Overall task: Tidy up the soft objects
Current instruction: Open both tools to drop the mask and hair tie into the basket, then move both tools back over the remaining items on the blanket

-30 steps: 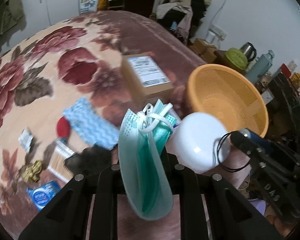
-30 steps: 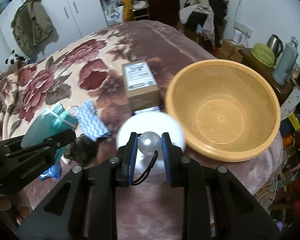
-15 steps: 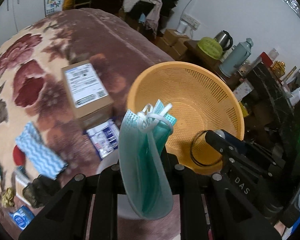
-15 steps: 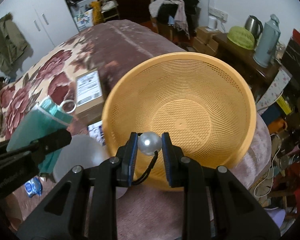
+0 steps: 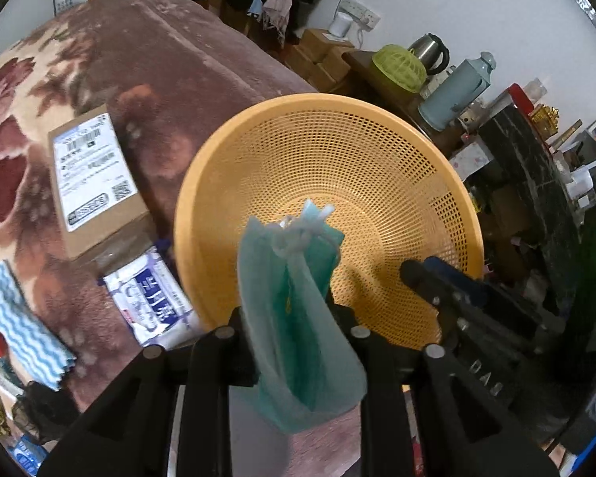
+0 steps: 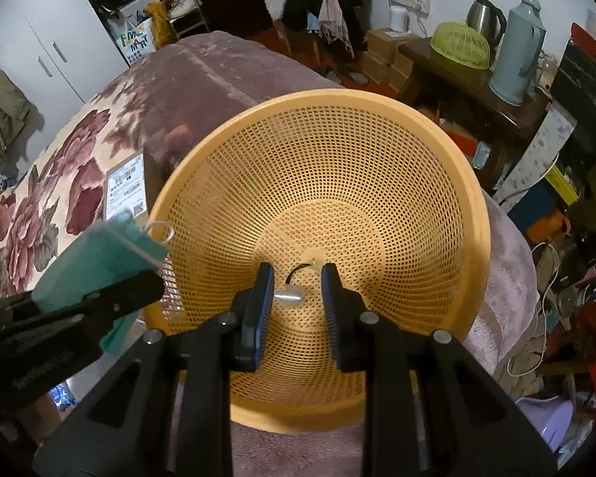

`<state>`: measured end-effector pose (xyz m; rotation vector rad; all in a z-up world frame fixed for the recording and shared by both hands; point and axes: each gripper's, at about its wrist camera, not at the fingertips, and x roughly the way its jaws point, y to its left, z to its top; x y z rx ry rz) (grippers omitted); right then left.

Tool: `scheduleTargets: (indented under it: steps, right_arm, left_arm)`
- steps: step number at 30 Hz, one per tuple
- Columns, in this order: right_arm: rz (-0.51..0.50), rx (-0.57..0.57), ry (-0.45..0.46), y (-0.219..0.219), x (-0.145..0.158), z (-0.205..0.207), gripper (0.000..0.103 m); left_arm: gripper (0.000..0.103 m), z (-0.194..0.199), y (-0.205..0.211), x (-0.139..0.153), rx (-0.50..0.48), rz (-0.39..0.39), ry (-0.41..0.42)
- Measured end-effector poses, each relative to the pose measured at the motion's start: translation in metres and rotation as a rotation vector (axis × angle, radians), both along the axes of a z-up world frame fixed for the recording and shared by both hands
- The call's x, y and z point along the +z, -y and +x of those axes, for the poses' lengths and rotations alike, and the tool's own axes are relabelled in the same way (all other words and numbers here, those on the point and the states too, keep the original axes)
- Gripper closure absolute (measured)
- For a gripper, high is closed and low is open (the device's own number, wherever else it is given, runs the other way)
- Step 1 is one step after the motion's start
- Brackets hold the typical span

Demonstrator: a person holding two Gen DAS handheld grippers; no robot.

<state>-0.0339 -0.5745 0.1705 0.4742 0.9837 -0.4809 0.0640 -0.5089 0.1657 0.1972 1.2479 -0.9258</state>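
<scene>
Found, at the far left of the left wrist view, a blue and white wavy cloth [image 5: 24, 330] lying on the flowered blanket [image 5: 178, 59] of the bed. Noted further right a cardboard box [image 5: 95, 183] with a white label on top. Noted just in front of it a white and blue pack of wipes [image 5: 151, 298], reaching close to the left rim of a round orange basket [image 5: 202, 183] full of small holes. Had a bunch of green face masks [image 5: 298, 318] in the left claw [image 5: 290, 310], clenched on the lower part, with the white ear loops pointing up in front of the basket bowl. Saw the tip of the right claw [image 5: 429, 274] coming in from the right, above the near right part of the basket.

In the right wrist view, met the left claw [image 6: 139, 286] at the left edge, gripping the masks [image 6: 99, 258] right at the left rim of the basket [image 6: 476, 214], with the box [image 6: 125, 187] behind. Had the right claw [image 6: 298, 278] released, fingers wide apart, over the inside of the basket. Noticed in the gap a small pale bead with a black loop [image 6: 294, 294], blurred, low over the basket floor; could not tell whether touching the left finger. Saw at the far right, off the bed, a green dome cover [image 6: 461, 45], a steel kettle [image 6: 486, 16] and a pale blue thermos [image 6: 516, 47].
</scene>
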Motion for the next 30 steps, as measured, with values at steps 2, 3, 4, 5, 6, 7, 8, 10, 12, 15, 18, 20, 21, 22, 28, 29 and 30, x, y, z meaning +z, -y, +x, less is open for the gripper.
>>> scheduleTargets:
  steps: [2,3,4,5,6,7,8,10,12,15,18,20,21,22,28,29,30]
  right_arm:
    - [-0.008,0.003,-0.009,0.000,-0.001,-0.001,0.078]
    - [-0.013,0.006,-0.017,0.000,-0.002,0.000,0.077]
    - [-0.020,0.008,-0.027,0.000,-0.002,0.001,0.077]
    - [-0.026,0.009,-0.038,-0.001,-0.003,0.001,0.077]
    - [-0.031,0.011,-0.046,-0.001,-0.003,0.000,0.077]
    - [-0.033,0.013,-0.049,-0.001,-0.003,0.000,0.077]
    - [-0.034,0.015,-0.053,-0.001,-0.003,-0.001,0.077]
    - [-0.037,0.018,-0.058,-0.002,-0.002,-0.003,0.070]
    - [-0.040,0.017,-0.053,-0.004,-0.001,-0.005,0.044]
    - [-0.055,0.024,-0.036,-0.007,0.004,-0.010,0.013]
    - [-0.068,0.028,-0.036,-0.011,0.008,-0.011,0.013]
    - [-0.074,0.031,-0.036,-0.012,0.011,-0.013,0.006]
    - [-0.078,0.030,-0.034,-0.014,0.012,-0.014,0.003]
    - [-0.082,0.029,-0.029,-0.015,0.013,-0.016,0.001]
    - [-0.091,0.034,-0.033,-0.024,0.018,-0.021,0.001]
    - [-0.095,0.035,-0.033,-0.027,0.019,-0.022,0.001]
    - [-0.097,0.036,-0.030,-0.029,0.021,-0.022,0.001]
  left_arm:
    - [0.048,0.000,0.001,-0.001,0.014,-0.017,-0.012]
    - [0.030,0.000,0.001,0.000,0.021,-0.022,-0.015]
    - [0.022,-0.001,0.000,0.000,0.036,-0.031,-0.015]
    - [0.022,-0.001,-0.001,0.001,0.047,-0.032,-0.014]
    - [0.022,-0.001,-0.002,0.001,0.058,-0.033,-0.021]
    - [0.021,-0.001,-0.003,0.001,0.061,-0.033,-0.036]
    - [0.019,0.000,-0.004,0.000,0.059,-0.027,-0.048]
    - [0.003,-0.001,-0.006,0.001,0.056,-0.018,-0.052]
    - [0.003,-0.003,-0.010,0.005,0.070,-0.017,-0.026]
    - [0.001,-0.005,-0.015,0.011,0.091,-0.015,0.007]
    - [0.001,-0.006,-0.024,0.020,0.120,-0.005,0.051]
    - [0.001,-0.007,-0.032,0.025,0.146,0.021,0.100]
    - [0.001,-0.007,-0.036,0.027,0.153,0.032,0.122]
    - [0.001,-0.008,-0.039,0.029,0.157,0.042,0.140]
    - [0.001,-0.007,-0.061,0.038,0.176,0.042,0.165]
    - [0.001,-0.007,-0.064,0.039,0.178,0.041,0.167]
    - [0.001,-0.008,-0.066,0.040,0.181,0.042,0.169]
